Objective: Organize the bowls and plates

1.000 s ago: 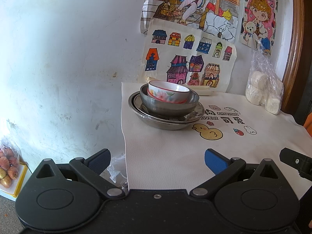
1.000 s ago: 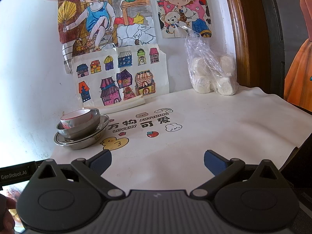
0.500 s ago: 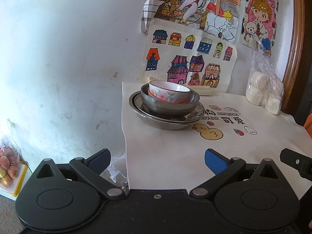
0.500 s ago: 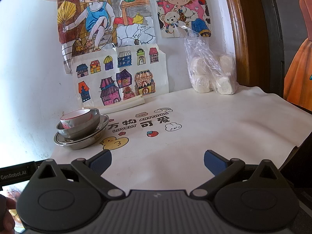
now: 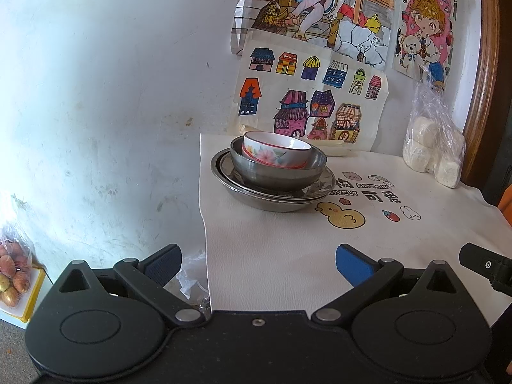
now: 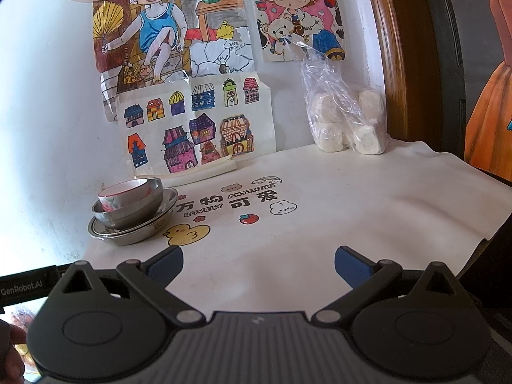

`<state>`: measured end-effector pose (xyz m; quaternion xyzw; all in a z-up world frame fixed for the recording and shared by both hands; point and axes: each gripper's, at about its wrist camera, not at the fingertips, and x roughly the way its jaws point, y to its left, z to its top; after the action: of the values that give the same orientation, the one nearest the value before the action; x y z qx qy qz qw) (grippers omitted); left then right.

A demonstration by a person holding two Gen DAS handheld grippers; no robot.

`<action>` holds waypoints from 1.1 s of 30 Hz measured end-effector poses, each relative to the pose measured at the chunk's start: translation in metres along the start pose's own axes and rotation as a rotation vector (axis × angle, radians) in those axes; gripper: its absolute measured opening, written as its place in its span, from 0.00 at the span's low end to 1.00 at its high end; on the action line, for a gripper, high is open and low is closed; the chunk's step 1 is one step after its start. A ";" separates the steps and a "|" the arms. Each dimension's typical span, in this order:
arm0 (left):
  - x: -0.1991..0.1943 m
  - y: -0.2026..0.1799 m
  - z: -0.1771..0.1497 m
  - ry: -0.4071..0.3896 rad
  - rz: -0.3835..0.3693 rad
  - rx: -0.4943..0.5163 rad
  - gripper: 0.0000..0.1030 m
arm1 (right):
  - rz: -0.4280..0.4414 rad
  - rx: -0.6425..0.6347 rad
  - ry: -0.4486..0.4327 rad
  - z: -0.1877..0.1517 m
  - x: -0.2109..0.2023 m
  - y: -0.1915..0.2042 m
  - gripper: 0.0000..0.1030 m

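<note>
A floral ceramic bowl [image 5: 276,153] sits nested in a steel bowl [image 5: 278,172], which rests on stacked steel plates [image 5: 272,196] at the table's back left corner. The same stack shows in the right wrist view: ceramic bowl [image 6: 123,193], steel bowl [image 6: 128,212], plates [image 6: 134,232]. My left gripper [image 5: 257,264] is open and empty, well short of the stack, near the table's front left edge. My right gripper [image 6: 258,265] is open and empty too, over the front of the table, with the stack far off to its left.
A white cloth with cartoon prints [image 6: 320,224] covers the table. A plastic bag of white rolls [image 6: 345,121] leans at the back right by a wooden frame [image 6: 390,64]. Drawings [image 6: 198,128] hang on the wall. A bag of fruit [image 5: 12,275] lies on the floor, left.
Almost nothing differs. The left wrist view has drifted very slightly; both grippers stay open and the stack has not moved.
</note>
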<state>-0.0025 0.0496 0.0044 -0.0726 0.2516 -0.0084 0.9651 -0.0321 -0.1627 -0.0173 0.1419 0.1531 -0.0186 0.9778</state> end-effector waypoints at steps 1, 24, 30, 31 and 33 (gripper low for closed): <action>0.000 0.000 0.000 0.001 0.000 0.001 0.99 | 0.000 0.001 -0.001 0.000 0.000 0.001 1.00; 0.000 0.000 0.000 0.001 0.000 0.000 0.99 | -0.002 0.001 0.001 -0.001 0.000 -0.001 1.00; -0.001 0.000 0.000 0.002 0.001 -0.001 0.99 | -0.003 0.000 0.002 0.000 0.000 -0.001 1.00; -0.001 0.000 0.000 0.002 -0.003 0.003 0.99 | -0.003 0.000 0.001 0.000 0.000 0.000 1.00; -0.002 -0.001 -0.001 0.000 -0.003 0.004 0.99 | -0.004 -0.001 0.001 0.000 0.000 0.000 1.00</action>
<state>-0.0042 0.0485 0.0049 -0.0708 0.2514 -0.0103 0.9652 -0.0320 -0.1627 -0.0178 0.1412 0.1537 -0.0202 0.9778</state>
